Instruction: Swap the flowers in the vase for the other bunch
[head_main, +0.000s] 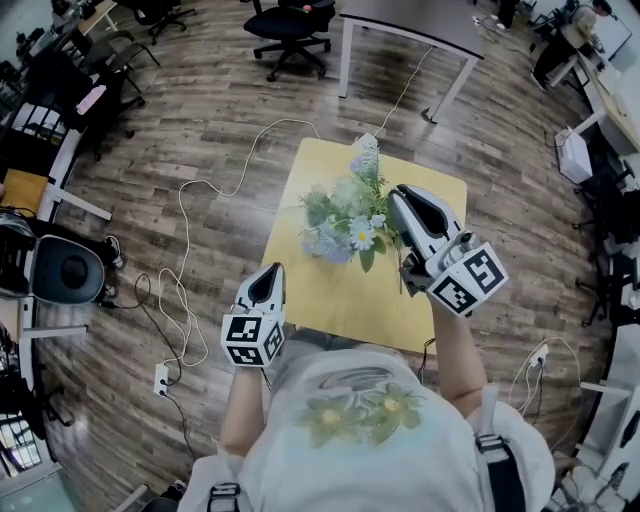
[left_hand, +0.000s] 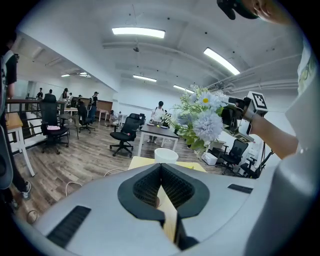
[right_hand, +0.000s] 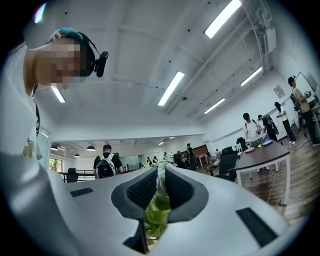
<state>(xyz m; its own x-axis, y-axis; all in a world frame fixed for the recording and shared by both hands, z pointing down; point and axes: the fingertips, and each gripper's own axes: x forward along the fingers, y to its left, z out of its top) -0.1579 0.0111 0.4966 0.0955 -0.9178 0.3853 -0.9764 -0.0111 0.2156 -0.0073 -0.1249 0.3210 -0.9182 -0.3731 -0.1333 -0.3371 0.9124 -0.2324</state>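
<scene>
Aloft, bunch (head_main: 345, 220) over table's (head_main: 330, 295) far half

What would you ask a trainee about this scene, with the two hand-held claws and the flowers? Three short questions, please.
1. True or false: the left gripper has its jaws together with nothing between them.
2. Multiple choice: the white round vase stands on A) the wooden floor, B) the square yellow table, C) a black office chair.
3. Fill in: the right gripper has its jaws closed on the ____ and holds it up over the table.

Key: 1 true. 2 B. 3 the bunch of pale blue and white artificial flowers.
</scene>
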